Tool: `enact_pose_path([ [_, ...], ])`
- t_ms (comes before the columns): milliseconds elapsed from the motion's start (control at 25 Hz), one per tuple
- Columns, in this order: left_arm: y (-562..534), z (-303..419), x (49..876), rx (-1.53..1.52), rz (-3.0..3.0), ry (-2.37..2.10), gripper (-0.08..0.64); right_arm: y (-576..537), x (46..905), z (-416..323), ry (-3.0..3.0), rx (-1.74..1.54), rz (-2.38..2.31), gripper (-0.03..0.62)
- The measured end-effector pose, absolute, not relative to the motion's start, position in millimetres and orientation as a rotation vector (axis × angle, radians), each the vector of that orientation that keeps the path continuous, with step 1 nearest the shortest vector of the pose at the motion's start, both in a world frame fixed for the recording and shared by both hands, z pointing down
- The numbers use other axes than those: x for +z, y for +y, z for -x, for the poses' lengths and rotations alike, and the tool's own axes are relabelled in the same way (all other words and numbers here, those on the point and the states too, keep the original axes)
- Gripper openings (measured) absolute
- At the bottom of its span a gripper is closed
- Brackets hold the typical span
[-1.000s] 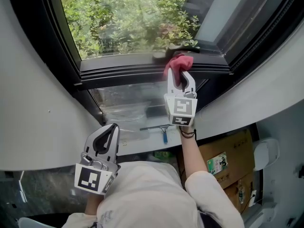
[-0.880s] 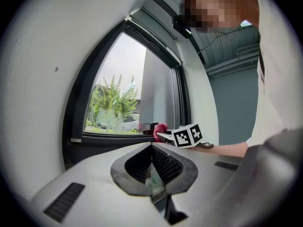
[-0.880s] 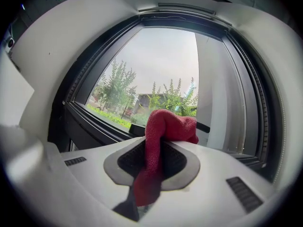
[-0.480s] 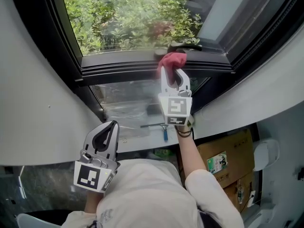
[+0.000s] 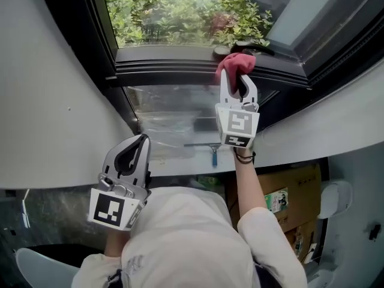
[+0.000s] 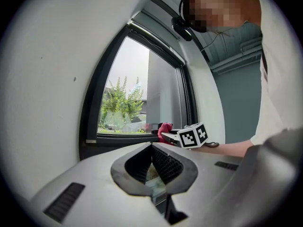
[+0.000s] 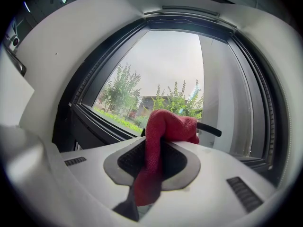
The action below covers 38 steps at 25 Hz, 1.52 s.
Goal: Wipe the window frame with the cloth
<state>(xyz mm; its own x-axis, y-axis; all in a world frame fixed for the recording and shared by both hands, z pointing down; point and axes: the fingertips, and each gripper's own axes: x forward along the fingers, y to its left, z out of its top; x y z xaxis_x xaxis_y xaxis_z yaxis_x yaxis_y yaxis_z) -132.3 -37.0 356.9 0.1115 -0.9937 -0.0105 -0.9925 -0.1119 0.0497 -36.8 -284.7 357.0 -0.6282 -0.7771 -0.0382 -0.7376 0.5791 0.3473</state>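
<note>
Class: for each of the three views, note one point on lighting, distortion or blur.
Head view: daylight on the shrubs, the frame near black, straight walls bowed. Left gripper view: fisheye circle, black corners, soft even indoor light. Right gripper view: pale washed-out sky, curved frame, the cloth sharp.

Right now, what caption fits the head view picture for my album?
Right gripper holds a red cloth at the dark window frame; left gripper hangs low, shut and empty.
</note>
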Motion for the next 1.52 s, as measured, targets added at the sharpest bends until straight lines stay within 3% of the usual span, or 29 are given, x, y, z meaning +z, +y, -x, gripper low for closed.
enact_pose_path([
  [880, -17, 155, 359, -0.046, -2.173, -2.198, 0.008, -281, 355, 32, -2.732, -0.514, -1.121, 0.091],
  [1520, -9, 118, 367, -0.017, -2.129, -2.216, 0.008, -144, 372, -114, -2.865, -0.212, -0.949, 0.092],
])
